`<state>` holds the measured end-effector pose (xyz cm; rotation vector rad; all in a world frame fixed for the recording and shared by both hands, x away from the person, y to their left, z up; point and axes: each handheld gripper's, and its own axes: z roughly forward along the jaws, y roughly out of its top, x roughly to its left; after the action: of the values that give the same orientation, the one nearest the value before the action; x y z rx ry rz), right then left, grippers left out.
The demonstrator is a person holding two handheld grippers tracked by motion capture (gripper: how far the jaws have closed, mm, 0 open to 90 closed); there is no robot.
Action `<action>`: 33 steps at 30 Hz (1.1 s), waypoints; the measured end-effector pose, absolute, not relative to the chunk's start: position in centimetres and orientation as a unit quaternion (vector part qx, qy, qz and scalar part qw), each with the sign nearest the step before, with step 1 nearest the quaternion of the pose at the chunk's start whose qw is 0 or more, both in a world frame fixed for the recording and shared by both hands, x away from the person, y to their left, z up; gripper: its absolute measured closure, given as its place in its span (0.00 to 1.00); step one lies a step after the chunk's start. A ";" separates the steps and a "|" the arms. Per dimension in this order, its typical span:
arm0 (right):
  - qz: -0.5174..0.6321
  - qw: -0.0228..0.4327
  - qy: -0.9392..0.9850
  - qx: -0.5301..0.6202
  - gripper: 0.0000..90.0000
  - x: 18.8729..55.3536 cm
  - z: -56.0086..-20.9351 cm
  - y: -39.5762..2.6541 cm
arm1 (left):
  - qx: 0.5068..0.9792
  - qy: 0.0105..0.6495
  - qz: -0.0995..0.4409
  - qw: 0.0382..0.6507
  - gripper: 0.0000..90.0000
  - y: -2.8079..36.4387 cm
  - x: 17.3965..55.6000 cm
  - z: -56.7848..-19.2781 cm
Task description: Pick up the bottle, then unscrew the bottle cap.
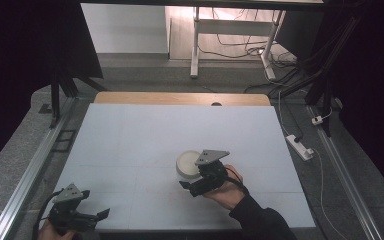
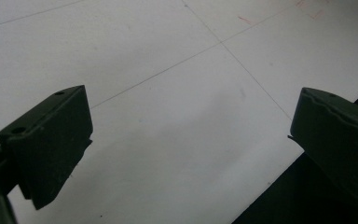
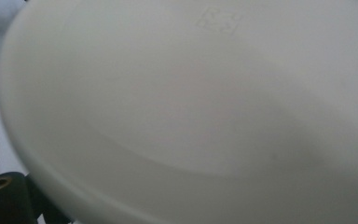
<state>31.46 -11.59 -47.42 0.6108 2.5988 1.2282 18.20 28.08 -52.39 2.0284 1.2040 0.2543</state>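
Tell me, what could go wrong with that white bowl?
The right tongs seem to grip the white bowl only by its near rim, so it might tip or slip out if lifted. Seen from the right tongs, the bowl is very close and blurry, so judging the hold is hard. The left tongs wait open near the table's front edge, too far to help.

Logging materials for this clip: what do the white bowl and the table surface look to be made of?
White bowl: probably plastic, matte; the right gripper view shows a smooth, even wall with a faint moulded mark.
Table surface: a pale matte sheet or board, material unclear; thin seam lines cross it, without glare.
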 end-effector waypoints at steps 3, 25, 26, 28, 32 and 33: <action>0.416 0.099 0.881 0.202 0.07 31.2 -47.4 -11.1 | 0.793 0.470 0.099 0.375 0.00 28.1 18.2 -52.4; 0.418 0.093 0.888 0.169 0.07 29.7 -47.4 -9.1 | 0.793 0.471 0.099 0.374 0.00 28.1 18.2 -52.4; 0.419 0.094 0.887 0.170 0.07 29.7 -47.4 -9.2 | 0.793 0.471 0.099 0.374 0.00 28.1 18.2 -52.4; 0.420 0.094 0.887 0.170 0.07 29.8 -47.4 -9.2 | 0.794 0.469 0.100 0.373 0.00 28.0 18.2 -52.4; 0.419 0.096 0.887 0.172 0.07 29.8 -47.4 -9.4 | 0.797 0.467 0.101 0.370 0.00 27.9 18.2 -52.3; 0.419 0.097 0.886 0.172 0.07 29.8 -47.4 -9.4 | 0.797 0.467 0.101 0.369 0.00 27.9 18.2 -52.3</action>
<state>29.82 -9.40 -47.42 0.5108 2.6251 1.2405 18.24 27.89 -52.34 2.0470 1.1982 0.2583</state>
